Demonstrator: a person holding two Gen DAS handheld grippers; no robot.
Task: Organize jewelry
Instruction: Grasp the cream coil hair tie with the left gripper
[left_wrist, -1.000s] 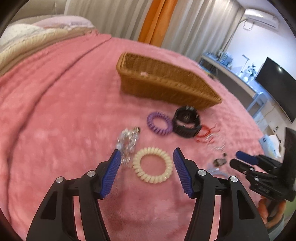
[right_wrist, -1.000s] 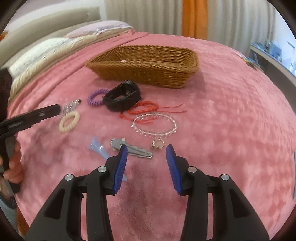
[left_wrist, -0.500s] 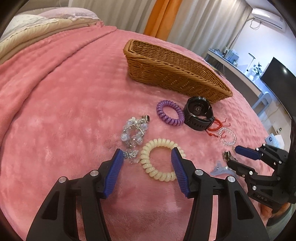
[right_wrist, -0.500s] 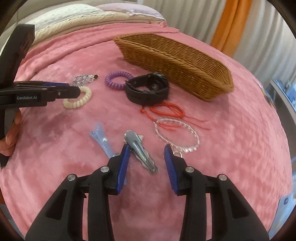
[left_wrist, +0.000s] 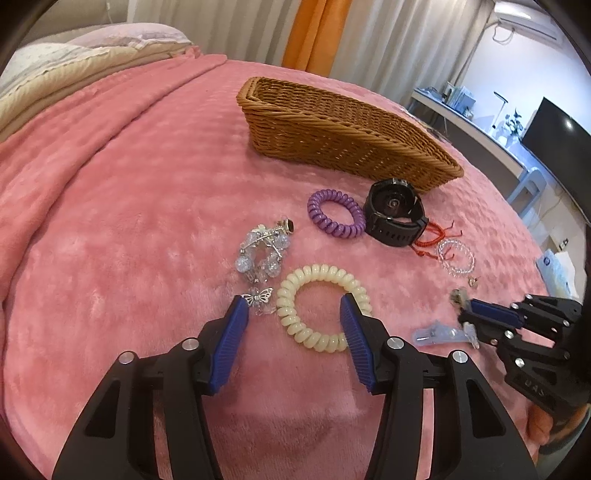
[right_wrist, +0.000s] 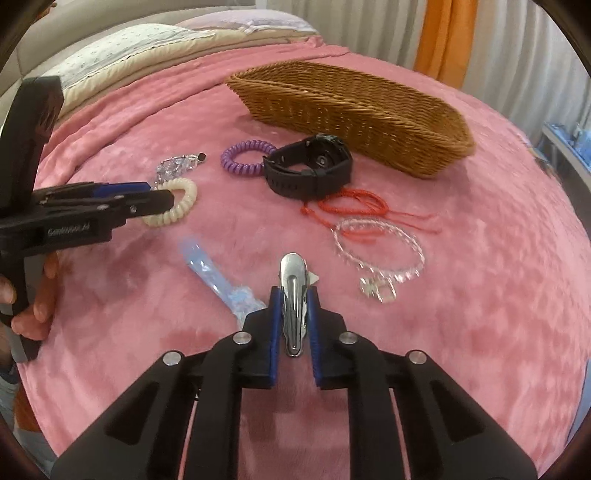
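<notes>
On the pink blanket, my left gripper (left_wrist: 292, 300) hovers low over a cream spiral hair tie (left_wrist: 314, 338). Its jaws are closing; the right pad overlaps the tie's right side and the left pad stands by a butterfly charm, neither pressing. In the right wrist view, my right gripper (right_wrist: 294, 291) has its jaws closing on a silver hair clip (right_wrist: 293, 273), and both pads touch its sides. A brown wicker basket (left_wrist: 332, 140) lies at the far side.
Between the grippers and the basket lie a crystal bead bracelet (left_wrist: 262, 254), a purple spiral tie (left_wrist: 336, 230), a black watch (left_wrist: 391, 221), a red cord (right_wrist: 351, 206), a clear bracelet (right_wrist: 419, 258) and a pale blue clip (right_wrist: 218, 280). Pillows are far left, a desk and screen on the right.
My right gripper came down over the silver clip and its jaws closed on it. My left gripper's jaws narrowed a little around the cream tie.
</notes>
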